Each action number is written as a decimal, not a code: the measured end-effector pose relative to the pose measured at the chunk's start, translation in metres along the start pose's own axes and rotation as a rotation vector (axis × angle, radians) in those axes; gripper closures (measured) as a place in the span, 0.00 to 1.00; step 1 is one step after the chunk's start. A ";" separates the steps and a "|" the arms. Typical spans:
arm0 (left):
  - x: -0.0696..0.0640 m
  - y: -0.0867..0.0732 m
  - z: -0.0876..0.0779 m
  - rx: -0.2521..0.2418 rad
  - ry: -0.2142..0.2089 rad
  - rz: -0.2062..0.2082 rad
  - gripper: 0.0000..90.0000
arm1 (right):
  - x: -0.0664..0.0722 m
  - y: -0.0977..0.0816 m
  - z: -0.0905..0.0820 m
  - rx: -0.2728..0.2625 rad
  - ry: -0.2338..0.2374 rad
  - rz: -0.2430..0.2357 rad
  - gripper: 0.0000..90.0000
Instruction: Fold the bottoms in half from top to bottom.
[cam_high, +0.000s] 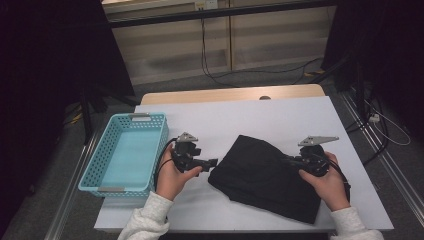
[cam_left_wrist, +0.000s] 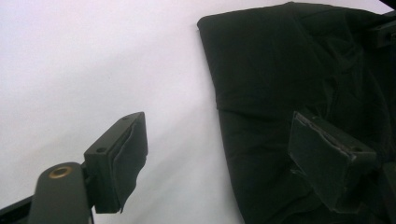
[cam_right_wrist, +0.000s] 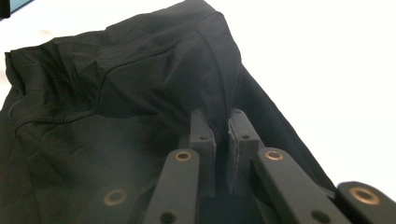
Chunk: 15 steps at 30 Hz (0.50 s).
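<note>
A folded black garment (cam_high: 265, 175) lies on the white tabletop (cam_high: 280, 115), right of centre. My right gripper (cam_high: 290, 161) rests on its right part, shut on a pinched fold of the cloth; in the right gripper view the fabric (cam_right_wrist: 140, 84) rises in a ridge between the two close jaws of that gripper (cam_right_wrist: 220, 126). My left gripper (cam_high: 212, 162) sits at the garment's left edge, jaws wide apart. The left gripper view has one pad over bare table and the other over the black cloth (cam_left_wrist: 289, 84), with nothing clamped in the gripper (cam_left_wrist: 224, 154).
A light blue plastic basket (cam_high: 105, 150) with nothing in it stands at the table's left edge, just left of my left hand. The far half of the table is bare white. Cables run on the floor beyond the table.
</note>
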<state>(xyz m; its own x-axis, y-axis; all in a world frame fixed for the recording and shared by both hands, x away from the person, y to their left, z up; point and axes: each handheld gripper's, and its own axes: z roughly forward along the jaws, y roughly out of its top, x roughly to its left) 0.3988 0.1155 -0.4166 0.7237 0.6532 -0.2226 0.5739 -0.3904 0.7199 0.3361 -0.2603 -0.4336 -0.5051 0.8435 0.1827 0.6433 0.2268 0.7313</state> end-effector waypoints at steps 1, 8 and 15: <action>0.000 0.000 0.000 0.000 0.003 -0.001 0.22 | 0.000 0.000 0.000 -0.001 -0.001 -0.002 0.93; 0.000 -0.004 0.007 0.035 -0.011 -0.005 0.27 | 0.000 -0.001 0.000 0.002 -0.001 -0.002 0.93; 0.000 -0.010 0.013 0.059 -0.024 -0.022 0.37 | 0.000 -0.001 0.000 0.001 -0.002 -0.003 0.93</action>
<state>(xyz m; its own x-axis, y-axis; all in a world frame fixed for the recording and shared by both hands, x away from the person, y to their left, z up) 0.3979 0.1109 -0.4320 0.7194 0.6466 -0.2537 0.6104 -0.4142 0.6752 0.3358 -0.2602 -0.4344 -0.5058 0.8438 0.1792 0.6426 0.2300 0.7309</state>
